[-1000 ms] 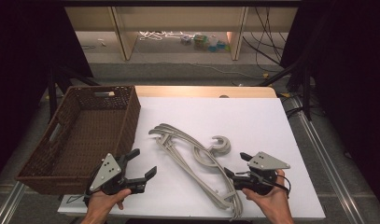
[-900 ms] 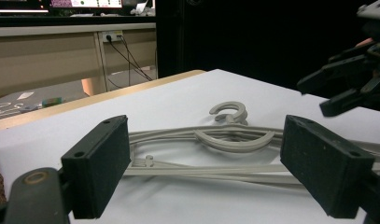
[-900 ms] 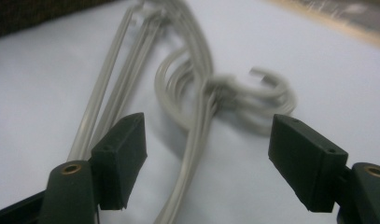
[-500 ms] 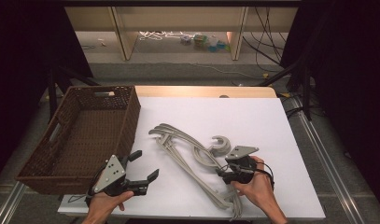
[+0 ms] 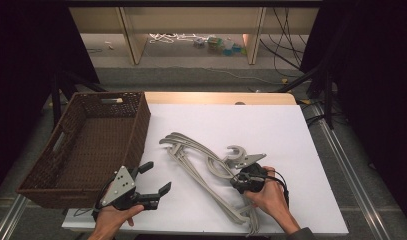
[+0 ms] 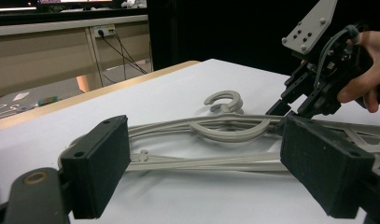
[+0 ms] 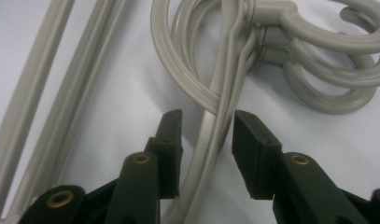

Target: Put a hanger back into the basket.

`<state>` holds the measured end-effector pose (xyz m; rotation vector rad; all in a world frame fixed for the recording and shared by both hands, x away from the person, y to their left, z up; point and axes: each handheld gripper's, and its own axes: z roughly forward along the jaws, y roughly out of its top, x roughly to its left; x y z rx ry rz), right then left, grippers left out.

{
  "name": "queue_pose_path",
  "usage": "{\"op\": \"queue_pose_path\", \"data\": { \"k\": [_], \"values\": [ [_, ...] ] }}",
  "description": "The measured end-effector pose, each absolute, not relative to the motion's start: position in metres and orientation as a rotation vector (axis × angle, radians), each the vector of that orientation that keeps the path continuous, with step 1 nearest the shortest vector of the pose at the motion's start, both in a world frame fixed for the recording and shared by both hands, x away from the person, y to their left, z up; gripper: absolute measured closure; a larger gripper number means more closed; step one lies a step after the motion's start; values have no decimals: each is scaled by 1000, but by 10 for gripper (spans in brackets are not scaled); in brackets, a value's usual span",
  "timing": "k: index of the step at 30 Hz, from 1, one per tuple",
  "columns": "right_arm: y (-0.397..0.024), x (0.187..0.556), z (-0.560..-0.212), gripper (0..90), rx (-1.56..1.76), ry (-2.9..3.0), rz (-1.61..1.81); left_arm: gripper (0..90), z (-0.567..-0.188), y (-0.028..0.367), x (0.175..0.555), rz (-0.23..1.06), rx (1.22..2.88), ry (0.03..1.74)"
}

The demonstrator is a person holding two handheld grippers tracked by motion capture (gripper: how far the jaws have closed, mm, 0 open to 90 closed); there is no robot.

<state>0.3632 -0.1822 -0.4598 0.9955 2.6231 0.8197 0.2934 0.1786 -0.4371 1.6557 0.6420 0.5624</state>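
Several grey plastic hangers (image 5: pixel 191 152) lie tangled in a pile on the white table (image 5: pixel 271 125). My right gripper (image 5: pixel 237 181) points down onto the pile beside the hooks (image 7: pixel 318 42). Its jaws have just been closing around one thin hanger arm (image 7: pixel 214 130), which runs between the pads with a gap on each side. My left gripper (image 5: pixel 157 177) stands open near the table's front left, aimed at the pile. In the left gripper view the hangers (image 6: pixel 225 128) lie beyond its wide jaws (image 6: pixel 211 172), and the right gripper (image 6: pixel 292 109) dips onto them.
A brown wicker basket (image 5: pixel 141 115) stands at the table's left side. Metal rails run along both sides of the table, with a wooden strip at the far edge. White table surface stretches to the right of the hangers.
The right gripper has moved left and down from the table's right side onto the hanger pile, and its jaws have narrowed around a hanger arm. The left gripper has stayed put.
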Motion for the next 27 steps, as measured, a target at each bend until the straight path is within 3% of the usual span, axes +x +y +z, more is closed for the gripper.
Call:
{"op": "queue_pose_path", "data": {
  "k": [9, 22, 27],
  "values": [
    [-179, 366, -459, 759, 1001, 2587, 790, 158, -437, 178, 294, 561, 1661, 636],
    [-180, 361, -443, 818, 1052, 2538, 850, 158, -436, 178, 293, 558, 1661, 635],
    [-178, 358, -435, 821, 918, 2562, 871, 158, -436, 178, 293, 556, 1658, 635]
  ]
}}
